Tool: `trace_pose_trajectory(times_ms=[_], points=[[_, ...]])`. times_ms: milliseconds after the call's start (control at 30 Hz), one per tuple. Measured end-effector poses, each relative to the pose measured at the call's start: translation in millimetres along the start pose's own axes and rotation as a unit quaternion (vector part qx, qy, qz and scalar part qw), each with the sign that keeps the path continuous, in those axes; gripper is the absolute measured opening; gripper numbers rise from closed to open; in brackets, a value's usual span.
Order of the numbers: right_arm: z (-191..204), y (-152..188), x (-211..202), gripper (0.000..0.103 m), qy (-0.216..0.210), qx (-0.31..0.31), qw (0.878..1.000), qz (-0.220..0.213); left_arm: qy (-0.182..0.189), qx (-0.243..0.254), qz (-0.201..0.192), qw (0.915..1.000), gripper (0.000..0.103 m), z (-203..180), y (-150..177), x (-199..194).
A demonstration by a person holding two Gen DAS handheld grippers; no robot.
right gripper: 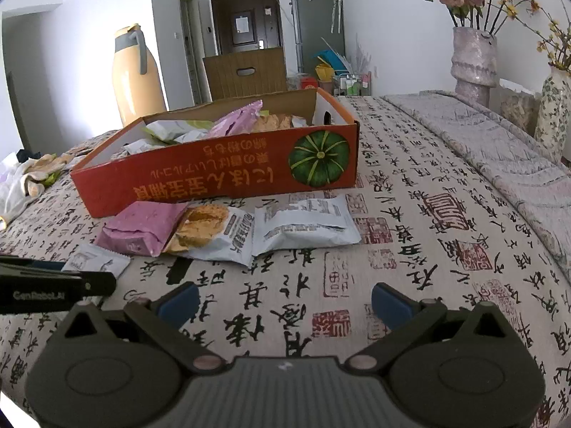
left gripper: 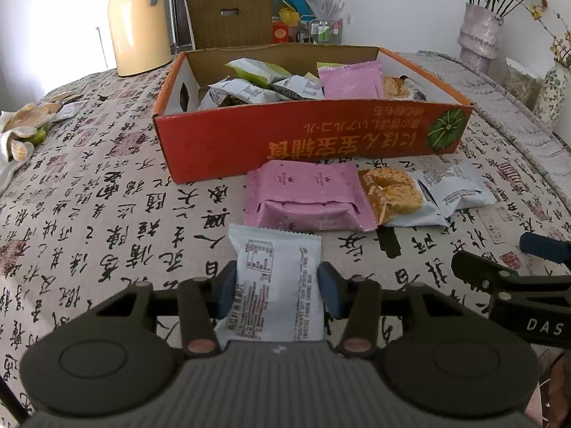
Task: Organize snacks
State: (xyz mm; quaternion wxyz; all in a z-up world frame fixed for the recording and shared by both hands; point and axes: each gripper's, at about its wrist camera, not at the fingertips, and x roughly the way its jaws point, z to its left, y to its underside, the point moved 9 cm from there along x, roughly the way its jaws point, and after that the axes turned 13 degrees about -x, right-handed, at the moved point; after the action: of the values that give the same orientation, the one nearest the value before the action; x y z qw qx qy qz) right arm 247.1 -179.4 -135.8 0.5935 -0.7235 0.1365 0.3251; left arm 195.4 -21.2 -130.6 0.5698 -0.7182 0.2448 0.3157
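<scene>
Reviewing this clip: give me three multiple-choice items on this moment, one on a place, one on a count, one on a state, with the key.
1. Where does the pink packet outside the box lie?
A. on the tablecloth just in front of the orange box
B. on top of the yellow jug
C. beside the flower vase

2. How many snack packets lie on the cloth outside the box?
A. two
B. four
C. seven

3. How do the right tongs stand?
A. shut on a pink packet
B. open with nothing between the pads
C. shut on the box wall

Key: 1 A, the pink packet lies before the orange box. 2 B, pink, the biscuit packet, a pale blue packet, and the white packet in the left tongs. 3 B, the right tongs show only cloth between them.
</scene>
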Motion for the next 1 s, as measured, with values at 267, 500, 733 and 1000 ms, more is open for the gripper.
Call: trace_pose_trajectory(times_ms=[267, 500, 733, 1000], points=[[0, 3, 0, 0.103, 0.001, 0.001, 1.000, 0.001, 0.010, -0.011, 0.003, 0.9999, 0.047, 4, -1, -3], [-9, -5, 0, 0.103, 0.014, -0.002, 1.000, -0.006, 0.021, -0.018, -0.009, 0.9996, 0.047, 7, -9, -15], [-28, -30, 12, 0.103, 0.034, -0.015, 0.999, -0.012, 0.024, -0.024, -0.024, 0.9991, 0.047, 10, -23, -21], [-30, -46, 55, 0.103, 0.027, -0.040, 0.998, 0.032, 0.027, -0.024, -0.033, 0.9988, 0.047, 8, -31, -23]])
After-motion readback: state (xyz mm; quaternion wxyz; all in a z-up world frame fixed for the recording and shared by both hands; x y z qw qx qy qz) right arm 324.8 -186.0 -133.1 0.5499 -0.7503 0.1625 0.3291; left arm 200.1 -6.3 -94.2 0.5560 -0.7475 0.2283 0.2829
